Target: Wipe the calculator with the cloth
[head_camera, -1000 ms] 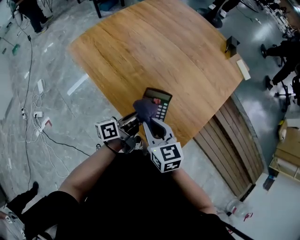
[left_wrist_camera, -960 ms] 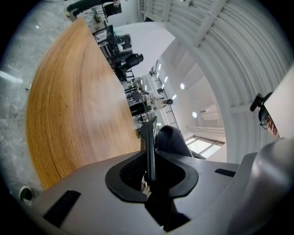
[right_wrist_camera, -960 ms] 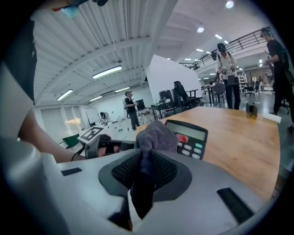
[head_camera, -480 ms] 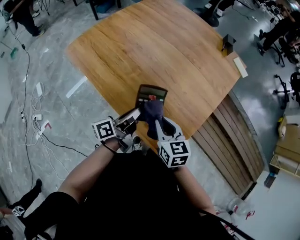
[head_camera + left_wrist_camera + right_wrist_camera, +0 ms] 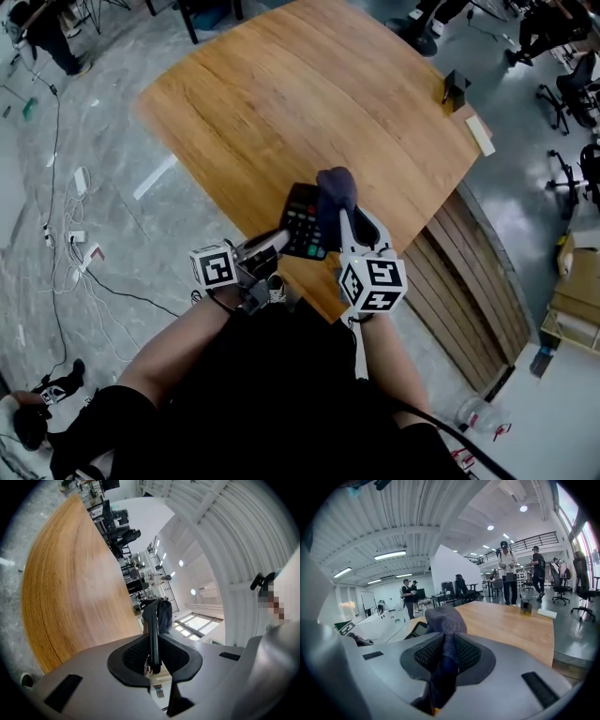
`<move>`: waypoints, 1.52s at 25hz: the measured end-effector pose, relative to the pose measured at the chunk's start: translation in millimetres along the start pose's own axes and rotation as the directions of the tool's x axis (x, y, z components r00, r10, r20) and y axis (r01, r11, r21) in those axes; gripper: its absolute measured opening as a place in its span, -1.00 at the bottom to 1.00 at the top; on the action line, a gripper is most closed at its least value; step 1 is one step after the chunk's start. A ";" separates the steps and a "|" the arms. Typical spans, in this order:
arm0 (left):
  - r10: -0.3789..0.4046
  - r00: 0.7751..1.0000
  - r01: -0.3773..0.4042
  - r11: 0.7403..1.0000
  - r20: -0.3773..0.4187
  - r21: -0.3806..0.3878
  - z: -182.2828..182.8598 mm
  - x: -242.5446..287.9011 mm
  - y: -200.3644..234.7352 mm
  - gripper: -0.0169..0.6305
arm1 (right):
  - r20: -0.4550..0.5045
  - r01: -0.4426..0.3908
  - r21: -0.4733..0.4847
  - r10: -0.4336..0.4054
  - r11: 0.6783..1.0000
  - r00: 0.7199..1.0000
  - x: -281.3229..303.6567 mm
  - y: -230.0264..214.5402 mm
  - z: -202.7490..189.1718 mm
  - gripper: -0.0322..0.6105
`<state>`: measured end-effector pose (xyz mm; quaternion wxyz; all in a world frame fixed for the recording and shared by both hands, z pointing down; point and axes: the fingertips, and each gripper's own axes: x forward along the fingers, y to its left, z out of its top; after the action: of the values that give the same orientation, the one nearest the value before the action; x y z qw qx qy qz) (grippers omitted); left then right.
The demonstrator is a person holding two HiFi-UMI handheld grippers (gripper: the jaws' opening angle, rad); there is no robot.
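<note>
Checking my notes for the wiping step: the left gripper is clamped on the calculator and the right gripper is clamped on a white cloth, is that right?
Not quite. The cloth is dark blue, not white, as the right gripper view shows. The rest stands: the left gripper is clamped on the calculator and the right gripper is clamped on the cloth.

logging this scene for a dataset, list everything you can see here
table: one, light brown wood, centre of head view
calculator: one, black, over table's near edge
cloth: one, dark blue, at calculator's far end
small object: one, black, table's far right edge
block: one, white, beside it
power strips: several, white, floor at left
people: several, dark clothes, beyond the table
left claw: one, grey, shut on calculator
right claw: one, grey, shut on cloth
</note>
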<state>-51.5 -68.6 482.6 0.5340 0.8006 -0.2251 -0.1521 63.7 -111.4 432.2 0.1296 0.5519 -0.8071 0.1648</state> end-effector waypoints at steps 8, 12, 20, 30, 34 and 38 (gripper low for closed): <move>-0.003 1.000 0.003 1.000 -0.023 0.006 -13.1 0.0 -7.9 -0.73 | 0.023 -0.191 -0.053 0.193 0.980 0.981 4.0 90.1 15.6 -0.69; -0.002 1.000 0.002 1.000 -0.009 -0.003 -12.7 -3.7 -5.9 -0.73 | 0.006 -0.201 -0.096 0.202 0.975 0.979 4.9 101.9 8.2 -0.69; 0.007 0.999 -0.006 1.000 0.048 -0.019 4.6 -13.2 -1.1 -0.73 | -0.039 0.016 -0.006 -0.016 1.000 0.999 -5.8 7.0 -19.0 -0.69; 0.031 0.994 -0.027 0.999 0.101 -0.032 21.1 -3.6 1.3 -0.73 | -0.072 -0.122 -0.035 0.119 0.992 0.990 -18.8 67.6 -39.6 -0.69; 0.053 0.989 -0.044 0.997 0.140 -0.066 27.6 -6.4 6.8 -0.73 | -0.119 -0.262 -0.078 0.252 0.962 0.960 -27.6 113.9 -56.6 -0.69; 0.027 0.977 -0.004 0.994 0.211 -0.109 43.1 -8.6 0.1 -0.73 | -0.182 -0.316 -0.075 0.299 0.946 0.937 -37.1 124.5 -86.6 -0.69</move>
<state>-79.7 -98.1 466.2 0.5507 0.7480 -0.2784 -0.2443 -36.9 -2.5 481.4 0.1983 0.3954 -0.8771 0.1874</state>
